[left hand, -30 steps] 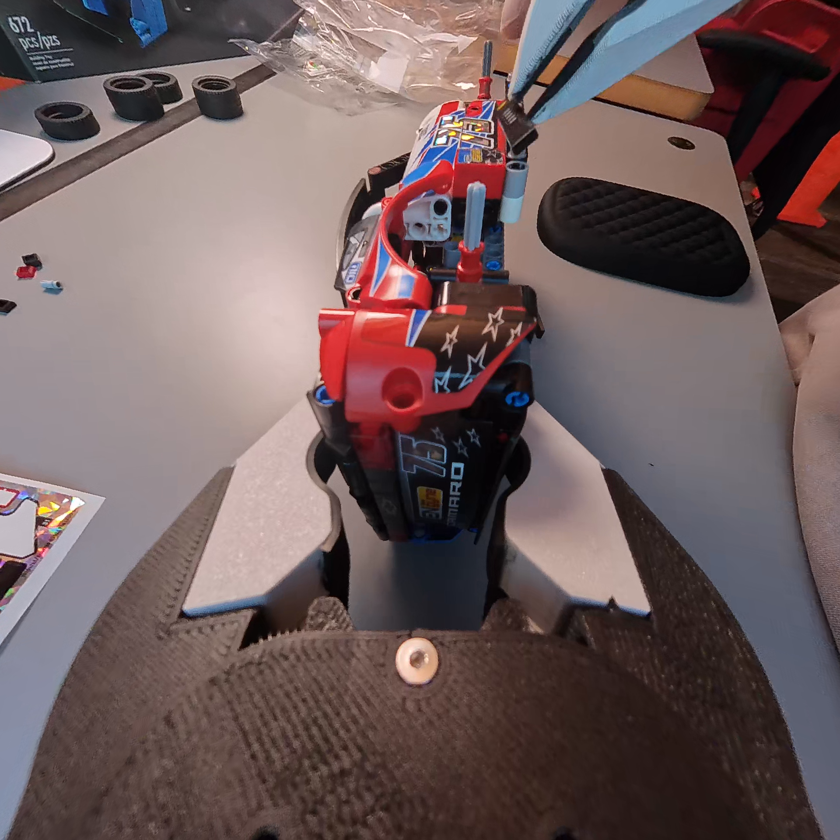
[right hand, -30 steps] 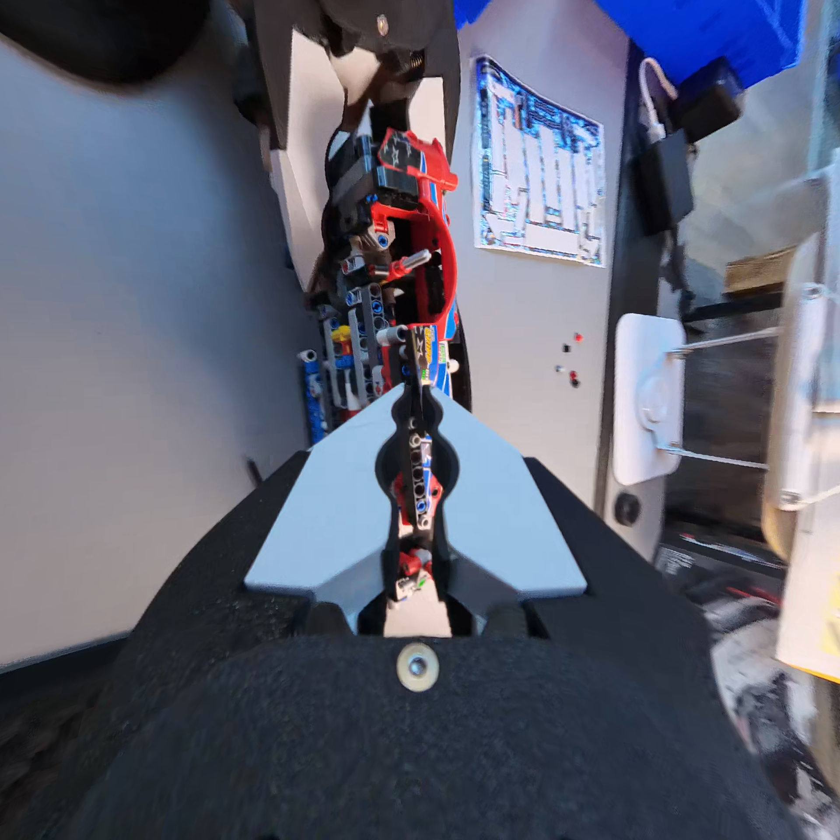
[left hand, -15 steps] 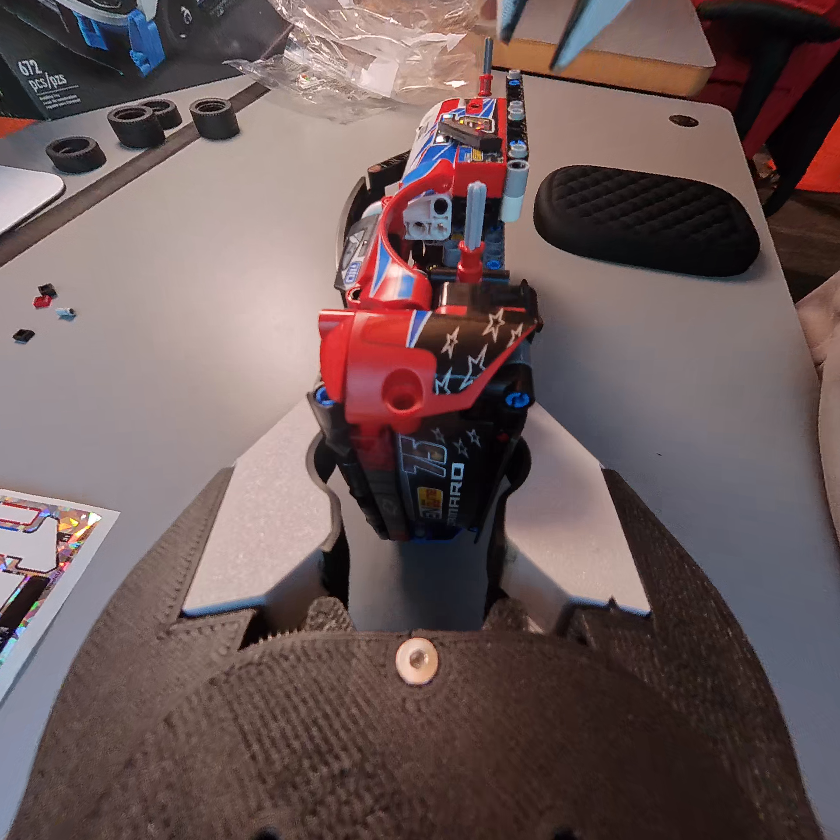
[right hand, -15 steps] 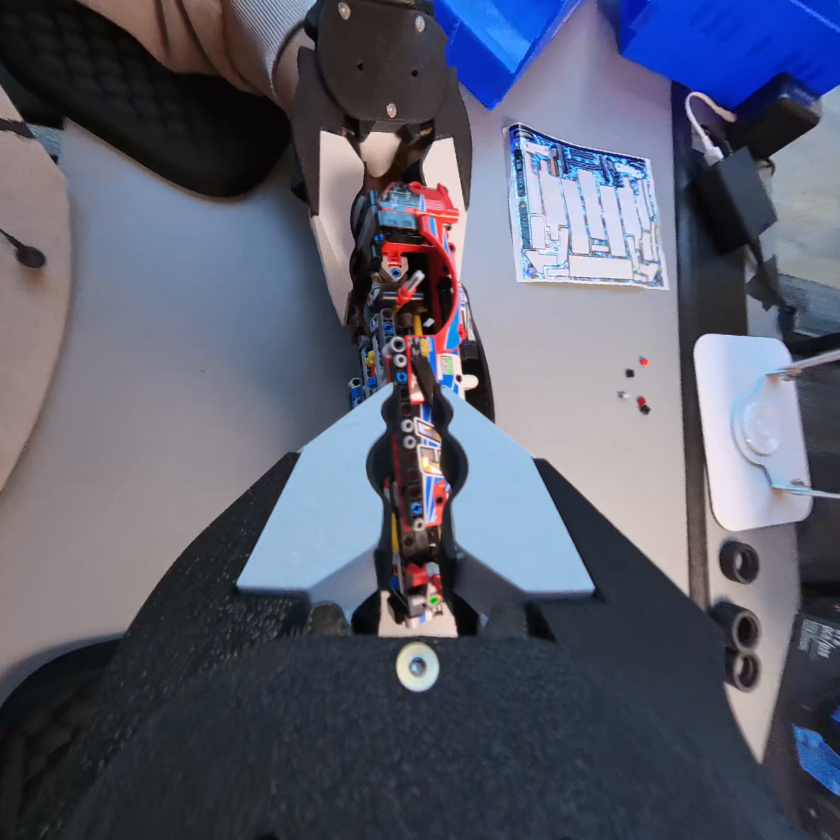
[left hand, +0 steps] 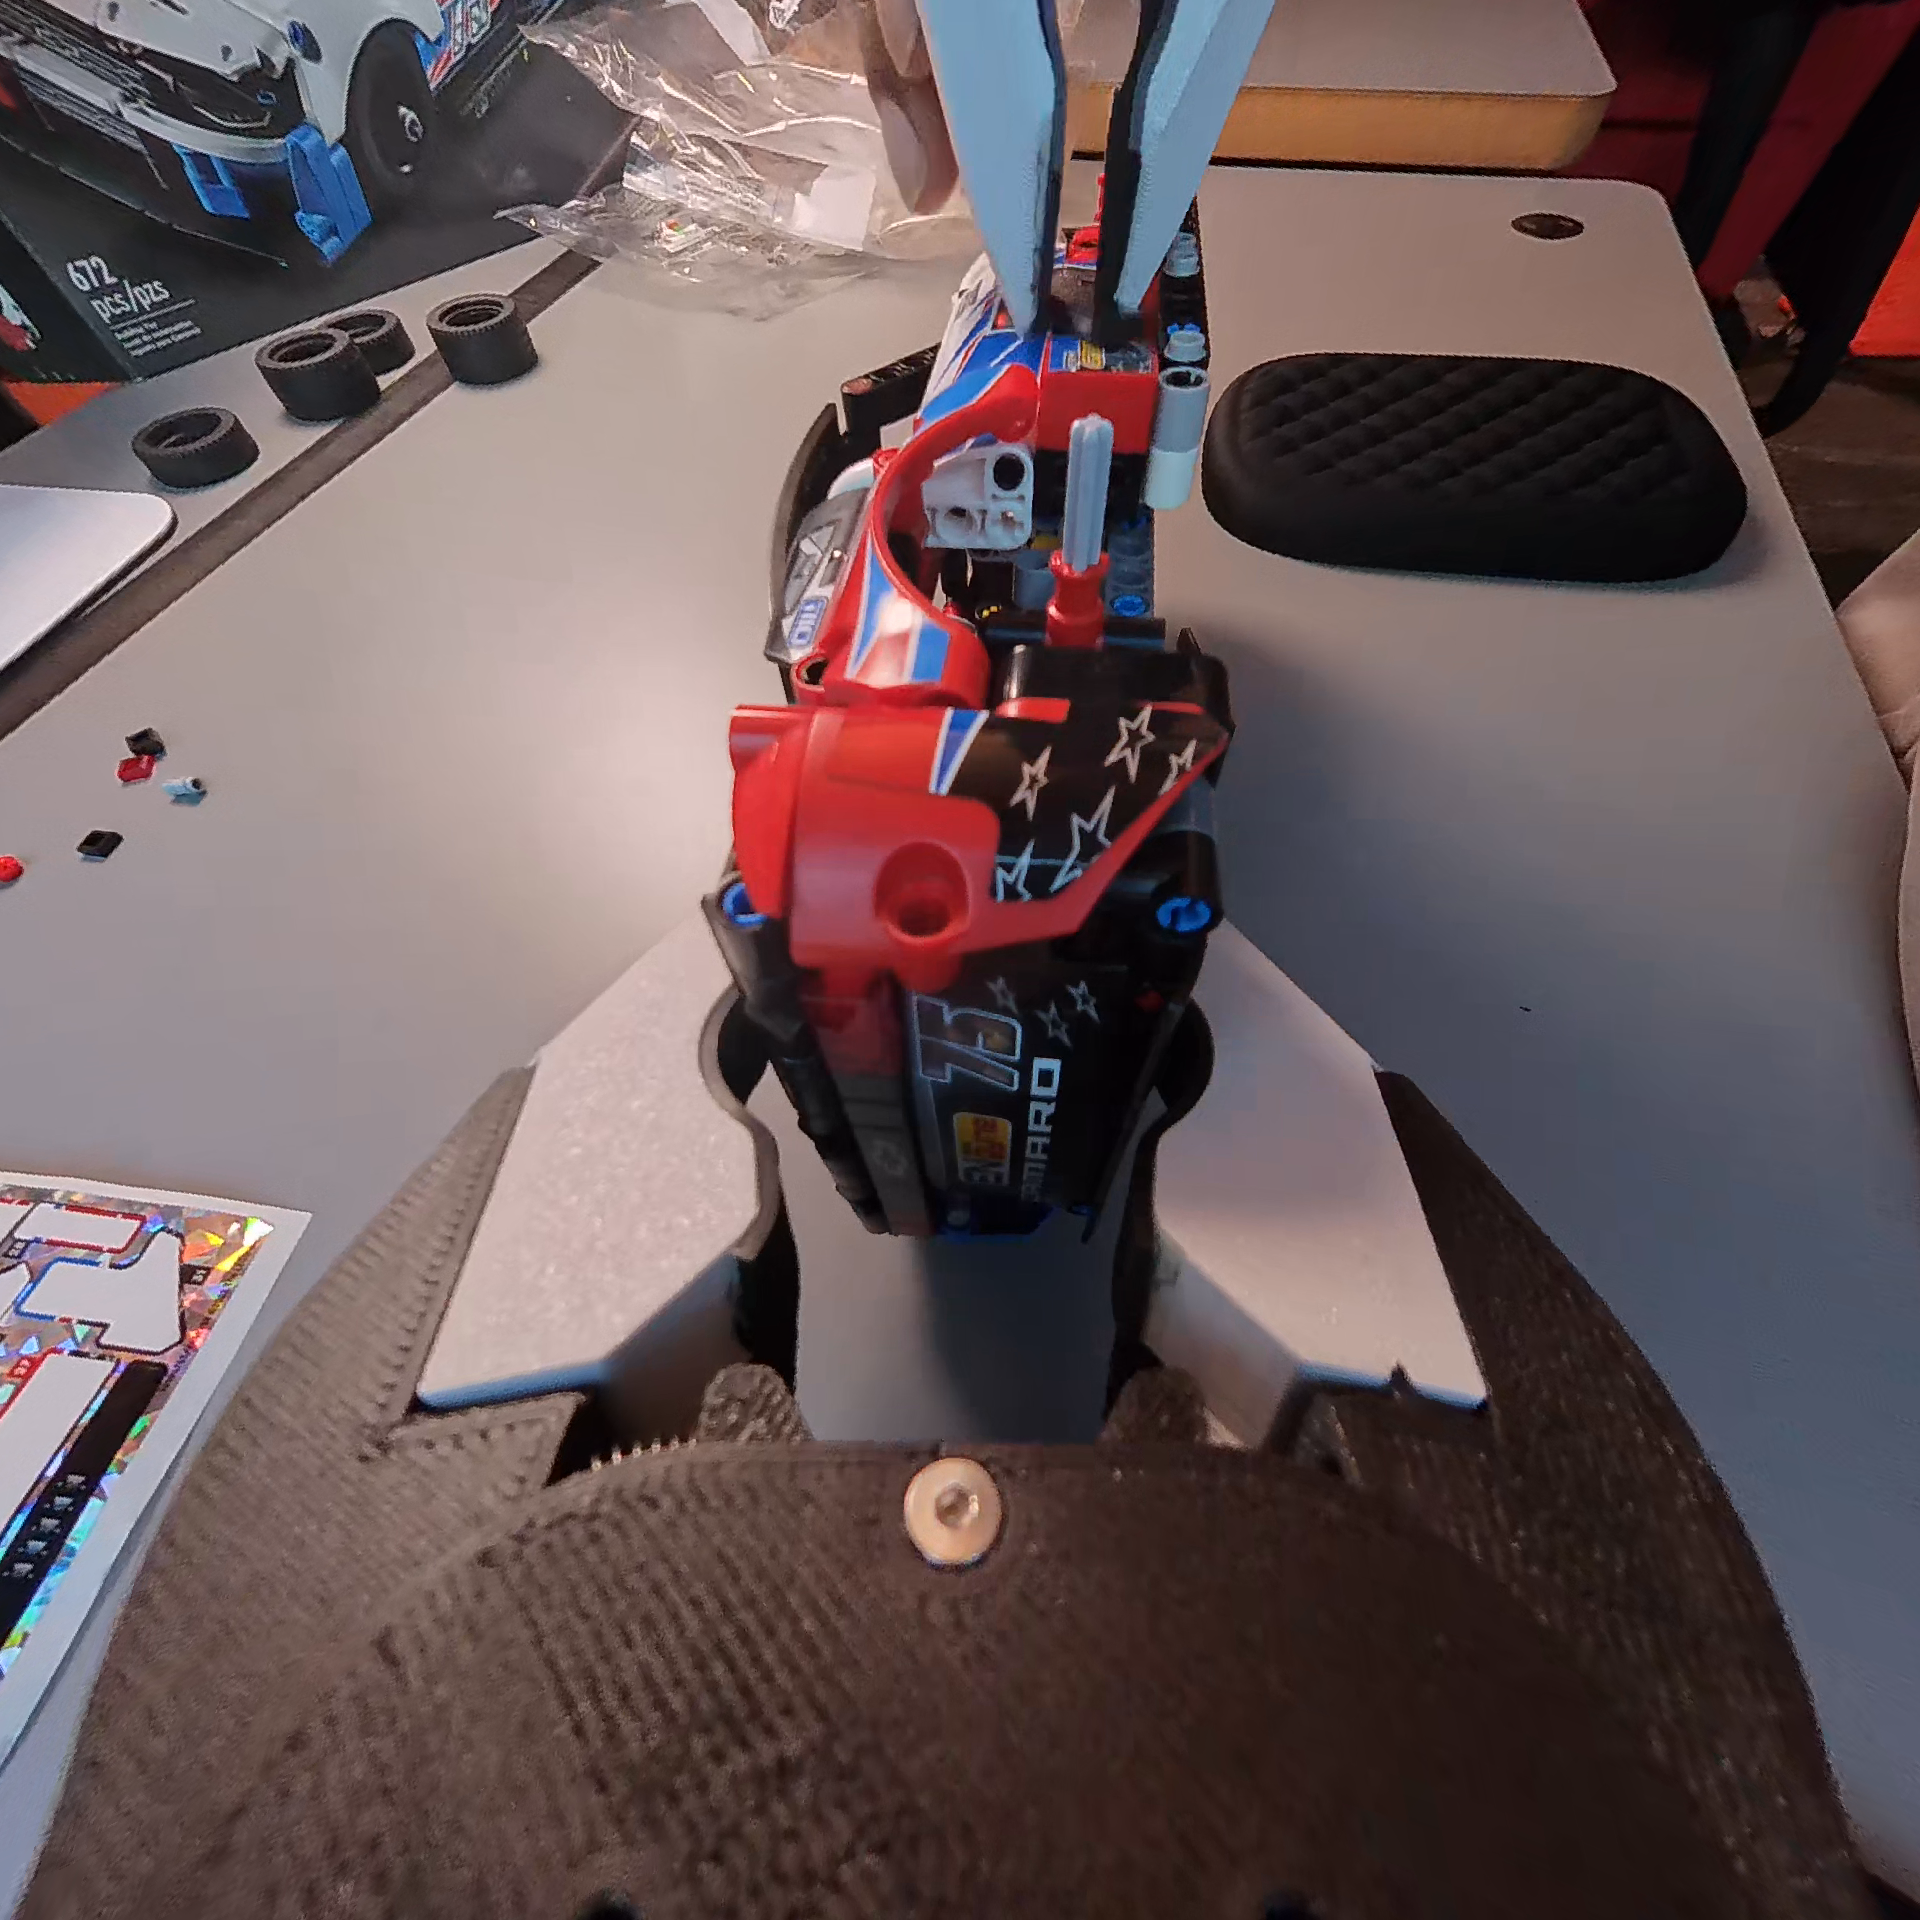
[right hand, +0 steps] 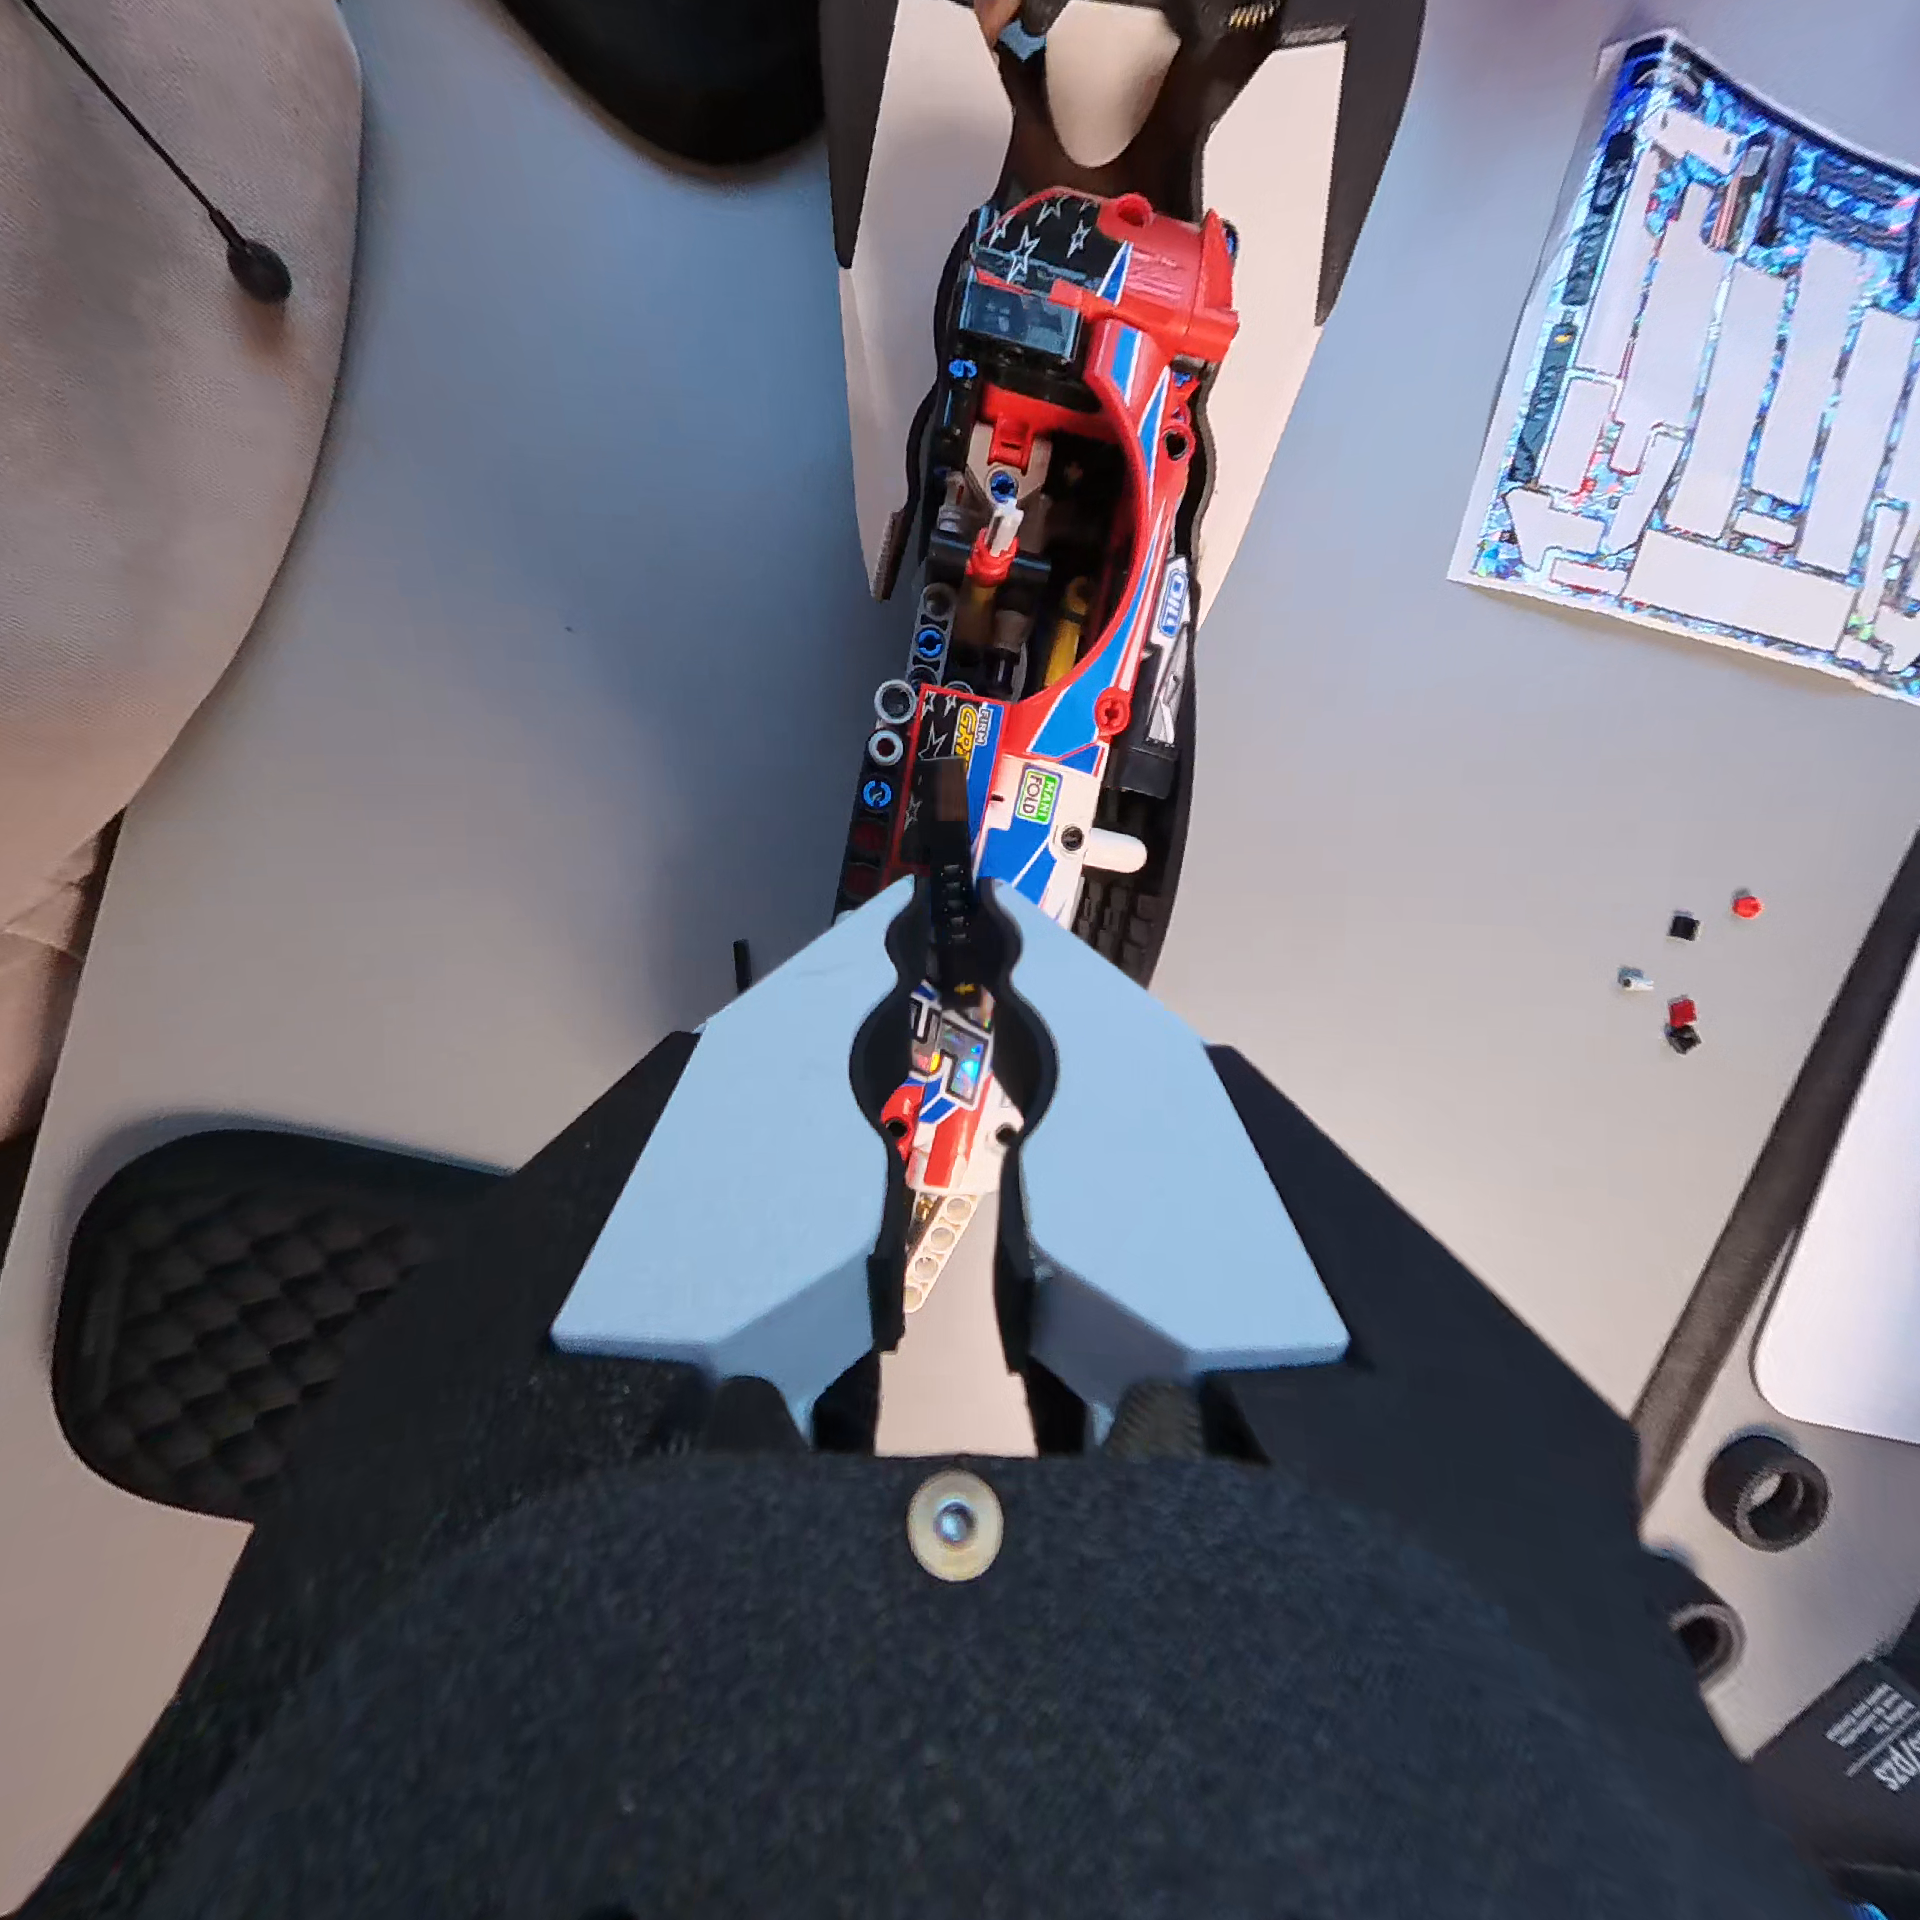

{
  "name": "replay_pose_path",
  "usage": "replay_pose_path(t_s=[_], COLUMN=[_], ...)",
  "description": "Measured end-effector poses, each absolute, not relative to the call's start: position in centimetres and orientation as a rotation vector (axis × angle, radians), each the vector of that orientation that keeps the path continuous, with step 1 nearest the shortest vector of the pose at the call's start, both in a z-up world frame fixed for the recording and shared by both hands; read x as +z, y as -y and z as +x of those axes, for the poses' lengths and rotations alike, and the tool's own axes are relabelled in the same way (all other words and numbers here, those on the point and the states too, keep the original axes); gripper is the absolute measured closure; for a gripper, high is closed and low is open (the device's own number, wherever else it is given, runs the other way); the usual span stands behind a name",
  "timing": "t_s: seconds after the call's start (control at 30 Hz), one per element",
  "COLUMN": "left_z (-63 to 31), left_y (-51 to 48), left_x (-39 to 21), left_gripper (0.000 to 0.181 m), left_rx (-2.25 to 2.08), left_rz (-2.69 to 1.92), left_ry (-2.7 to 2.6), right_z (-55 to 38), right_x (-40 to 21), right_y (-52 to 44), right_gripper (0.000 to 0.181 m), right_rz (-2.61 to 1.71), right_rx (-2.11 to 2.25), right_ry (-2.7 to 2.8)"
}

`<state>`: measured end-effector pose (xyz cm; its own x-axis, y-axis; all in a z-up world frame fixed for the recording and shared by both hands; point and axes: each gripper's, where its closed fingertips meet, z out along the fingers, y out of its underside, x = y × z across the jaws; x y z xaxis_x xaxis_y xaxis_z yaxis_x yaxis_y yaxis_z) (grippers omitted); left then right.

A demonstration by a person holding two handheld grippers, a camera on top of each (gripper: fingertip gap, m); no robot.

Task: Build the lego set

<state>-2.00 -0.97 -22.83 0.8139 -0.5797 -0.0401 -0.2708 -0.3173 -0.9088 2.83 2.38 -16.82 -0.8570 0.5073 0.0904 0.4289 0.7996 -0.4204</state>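
The lego car body (left hand: 977, 831), red, black and blue with star decals, stands on its side on the grey bench (left hand: 468, 582), lengthwise between my two grippers. My left gripper (left hand: 961, 1081) has its jaws pinching the starred black and red end of the body, one finger on each flank. My right gripper (right hand: 951, 925) comes in at the opposite end; its jaws are pressed onto a thin black beam (right hand: 948, 831) that lies against the body's red and blue panel, the fingertips meeting the model there. In the left wrist view those two pale fingers (left hand: 1003, 156) descend steeply onto the far end of the body.

Just beside the body on the bench lies a black quilted pad (left hand: 1470, 468). Four loose black tyres (left hand: 312, 369) sit in a group near the product box (left hand: 208, 156), with crumpled clear bags (left hand: 748, 208) next to it. A few small loose pieces (left hand: 140, 774), red, black and pale, are scattered well apart from the model. A holographic sticker sheet (left hand: 94, 1371) lies near my left gripper.
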Motion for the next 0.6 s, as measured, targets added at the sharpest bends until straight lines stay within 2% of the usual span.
replay_pose_path(t_s=[0.27,0.6], left_z=[-2.1,-2.1], left_y=[0.9,1.0], left_x=[-22.9,-22.9], left_gripper=[0.108,0.108], left_rx=[-0.372,-0.357], left_rz=[-1.932,-1.938], left_ry=[-0.604,-0.609], right_z=[2.9,3.0], right_x=[-14.6,-16.1], right_y=[-0.9,-1.0], right_gripper=[0.177,0.176], right_rz=[-0.973,-1.049], right_rx=[0.664,0.522], right_ry=[2.713,2.724])
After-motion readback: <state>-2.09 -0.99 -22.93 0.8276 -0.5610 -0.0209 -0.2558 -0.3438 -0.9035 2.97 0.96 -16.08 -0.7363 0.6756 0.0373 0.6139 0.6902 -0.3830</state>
